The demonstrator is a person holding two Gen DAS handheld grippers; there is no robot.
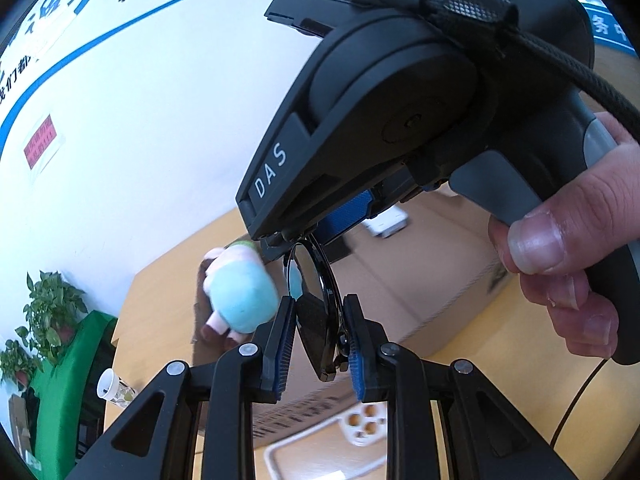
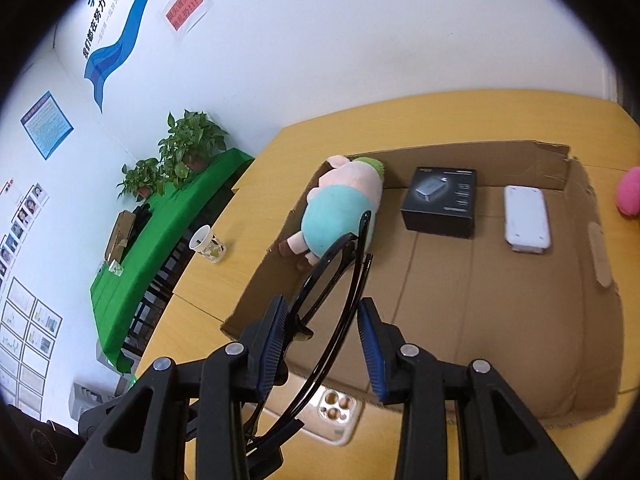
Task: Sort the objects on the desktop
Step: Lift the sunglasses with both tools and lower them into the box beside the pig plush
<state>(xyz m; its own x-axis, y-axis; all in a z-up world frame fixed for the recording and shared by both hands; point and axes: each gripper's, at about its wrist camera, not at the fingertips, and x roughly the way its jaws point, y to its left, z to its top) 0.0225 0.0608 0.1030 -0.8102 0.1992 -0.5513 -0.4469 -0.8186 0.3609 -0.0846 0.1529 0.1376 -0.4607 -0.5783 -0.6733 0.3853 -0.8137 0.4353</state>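
Observation:
A pair of black sunglasses (image 1: 316, 320) hangs folded in the air between both grippers, above an open cardboard box (image 2: 480, 300). My left gripper (image 1: 319, 298) is shut on one dark lens and its rim. My right gripper (image 2: 324, 300) is shut across the frame and temples of the sunglasses (image 2: 344, 242). In the left wrist view the right gripper's black housing (image 1: 400, 100) fills the upper right, held by a person's hand (image 1: 560, 248), with its tips at the top of the sunglasses. Inside the box lie a plush pig (image 2: 340, 208), a black carton (image 2: 440, 200) and a white flat device (image 2: 526, 216).
A phone (image 2: 340, 412) in a pale case lies on the yellow table (image 2: 224, 288) just in front of the box wall. A paper cup (image 2: 206, 244) stands left of the box, a pink object (image 2: 630, 192) at the far right. Potted plants (image 2: 188, 144) stand on a green-covered table.

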